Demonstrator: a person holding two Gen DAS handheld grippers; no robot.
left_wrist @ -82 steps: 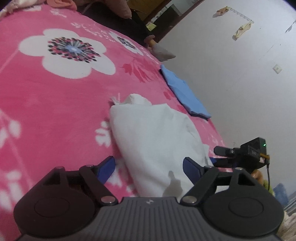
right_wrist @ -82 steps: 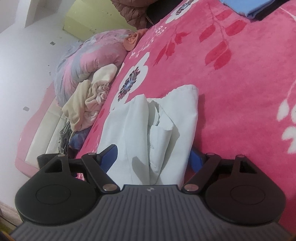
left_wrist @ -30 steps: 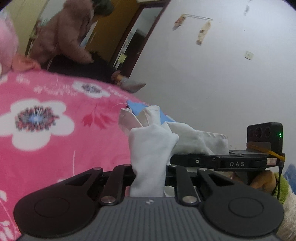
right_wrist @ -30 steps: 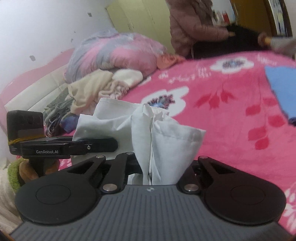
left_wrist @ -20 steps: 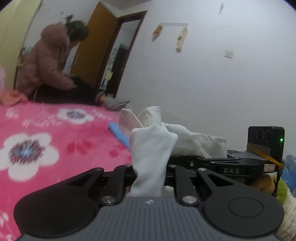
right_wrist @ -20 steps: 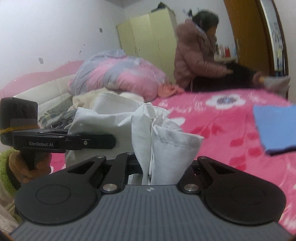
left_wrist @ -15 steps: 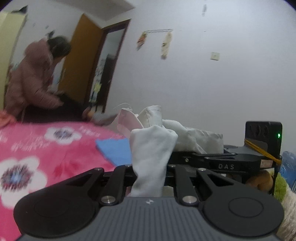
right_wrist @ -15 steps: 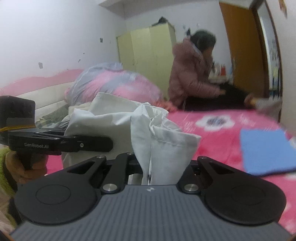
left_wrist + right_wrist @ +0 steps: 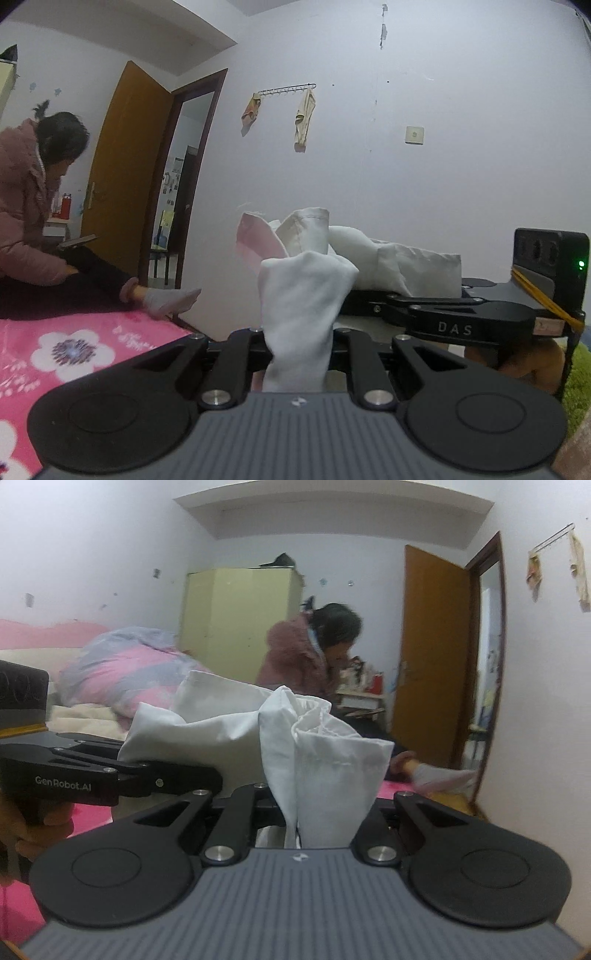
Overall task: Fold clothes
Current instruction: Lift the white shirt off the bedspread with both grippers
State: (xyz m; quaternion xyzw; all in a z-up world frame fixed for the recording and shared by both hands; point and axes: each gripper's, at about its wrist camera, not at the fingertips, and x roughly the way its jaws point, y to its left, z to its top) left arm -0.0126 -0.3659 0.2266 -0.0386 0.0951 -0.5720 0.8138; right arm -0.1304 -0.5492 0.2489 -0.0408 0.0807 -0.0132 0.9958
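Grip check: my left gripper (image 9: 295, 354) is clamped on a bunched corner of the white garment (image 9: 306, 295), and my right gripper (image 9: 321, 812) is pinched on another corner of it, cloth spilling above both. I hold the garment slung between the two grippers, clear of the pink floral bedspread (image 9: 77, 350) below. Both point roughly level toward the far wall. I judge this garment's fold unfinished: no crease visible, and laying down, folding over and smoothing remain. A person (image 9: 314, 653) sits beyond on the bed.

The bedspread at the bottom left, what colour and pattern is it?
Bright pink with white flowers; the left wrist view shows it best.
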